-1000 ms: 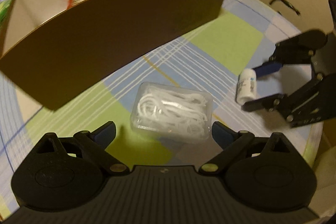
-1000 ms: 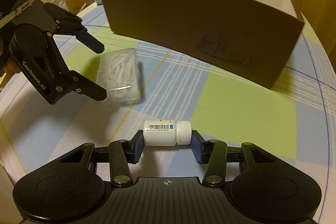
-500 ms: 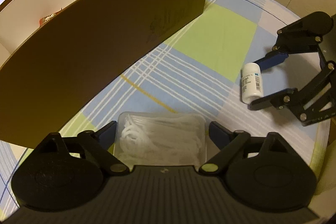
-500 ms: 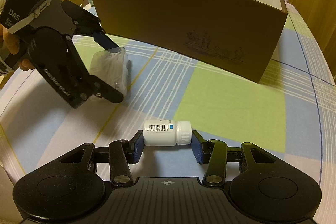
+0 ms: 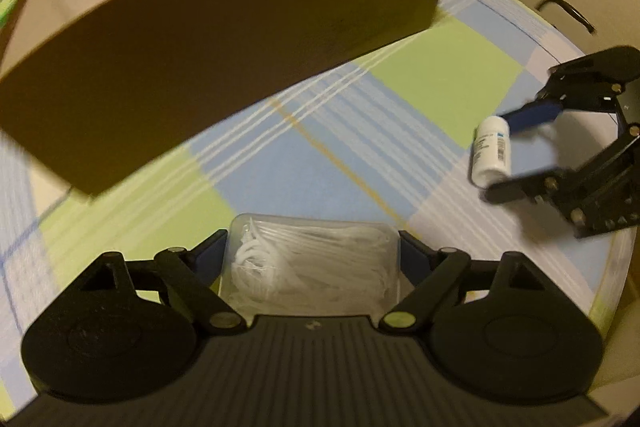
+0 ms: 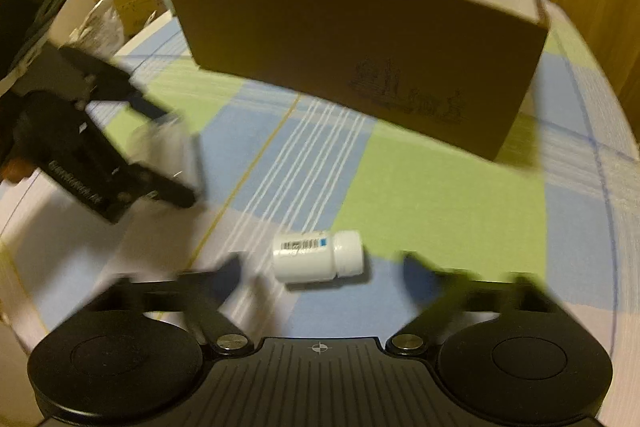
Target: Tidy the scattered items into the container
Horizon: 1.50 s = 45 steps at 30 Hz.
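Squeezing a clear box of white picks (image 5: 312, 259) from both sides, the left gripper (image 5: 313, 251) sits w/ its blue pads touching the box. The right gripper (image 6: 322, 267) is spread wide; the small white bottle (image 6: 318, 257) lies on its side between the fingers, touching neither. Both are on the checked cloth (image 6: 420, 195), near the big brown box (image 6: 360, 59).

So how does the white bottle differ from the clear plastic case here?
The white bottle is an opaque cylinder lying on its side; the clear plastic case is a flat see-through box of white picks. The case sits clamped in the left gripper; the bottle lies loose between the right gripper's open fingers. Both remain outside the cardboard box.
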Tool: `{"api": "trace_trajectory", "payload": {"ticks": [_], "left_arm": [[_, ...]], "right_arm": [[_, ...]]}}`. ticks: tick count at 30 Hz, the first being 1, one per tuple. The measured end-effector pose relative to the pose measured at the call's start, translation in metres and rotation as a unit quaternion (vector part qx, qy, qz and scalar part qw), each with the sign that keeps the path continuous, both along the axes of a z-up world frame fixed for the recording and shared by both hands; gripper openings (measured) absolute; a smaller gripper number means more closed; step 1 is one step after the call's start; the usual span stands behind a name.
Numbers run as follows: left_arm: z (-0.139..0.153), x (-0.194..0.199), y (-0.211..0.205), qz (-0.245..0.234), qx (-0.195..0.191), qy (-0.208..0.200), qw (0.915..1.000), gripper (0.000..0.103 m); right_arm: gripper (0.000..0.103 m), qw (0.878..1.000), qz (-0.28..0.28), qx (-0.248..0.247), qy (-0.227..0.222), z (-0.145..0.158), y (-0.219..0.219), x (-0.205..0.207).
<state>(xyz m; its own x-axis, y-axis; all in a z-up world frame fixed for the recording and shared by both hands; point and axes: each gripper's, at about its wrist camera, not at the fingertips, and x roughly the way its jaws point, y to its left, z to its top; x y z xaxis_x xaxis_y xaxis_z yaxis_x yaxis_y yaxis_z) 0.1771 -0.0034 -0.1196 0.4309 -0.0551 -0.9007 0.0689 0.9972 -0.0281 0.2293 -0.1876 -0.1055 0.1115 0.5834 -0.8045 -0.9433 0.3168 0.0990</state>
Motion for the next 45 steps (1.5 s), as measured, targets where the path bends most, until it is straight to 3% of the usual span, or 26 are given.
{"api": "trace_trajectory", "payload": {"ticks": [7, 13, 28, 30, 35, 36, 45], "left_arm": [[0.002, -0.033, 0.008, 0.085, -0.004, 0.018, 0.9962, 0.085], [0.0, -0.044, 0.019, 0.169, -0.014, 0.036, 0.9848, 0.084], [-0.001, -0.043, 0.007, 0.151, 0.016, 0.049, 0.9872, 0.083], [-0.001, -0.043, 0.006, 0.148, 0.017, 0.049, 0.9877, 0.083], [-0.001, -0.046, 0.005, 0.142, 0.019, 0.048, 0.9885, 0.083], [-0.001, -0.046, 0.005, 0.142, 0.018, 0.048, 0.9885, 0.083], [0.006, -0.047, 0.006, 0.135, 0.02, 0.036, 0.99, 0.083]], "right_arm": [[0.096, 1.0, -0.001, 0.0, 0.003, 0.0, 0.001, -0.003], [0.096, 1.0, -0.006, -0.001, -0.004, -0.001, 0.005, -0.004], [0.095, 1.0, -0.006, -0.004, -0.01, -0.003, 0.009, -0.003], [0.076, 1.0, -0.001, -0.004, -0.007, -0.003, 0.01, -0.002], [0.072, 1.0, 0.0, -0.005, -0.009, -0.003, 0.013, -0.002], [0.05, 1.0, 0.004, -0.009, -0.007, -0.004, 0.014, -0.002], [0.049, 1.0, 0.022, -0.014, -0.013, 0.005, 0.017, -0.005]]}}
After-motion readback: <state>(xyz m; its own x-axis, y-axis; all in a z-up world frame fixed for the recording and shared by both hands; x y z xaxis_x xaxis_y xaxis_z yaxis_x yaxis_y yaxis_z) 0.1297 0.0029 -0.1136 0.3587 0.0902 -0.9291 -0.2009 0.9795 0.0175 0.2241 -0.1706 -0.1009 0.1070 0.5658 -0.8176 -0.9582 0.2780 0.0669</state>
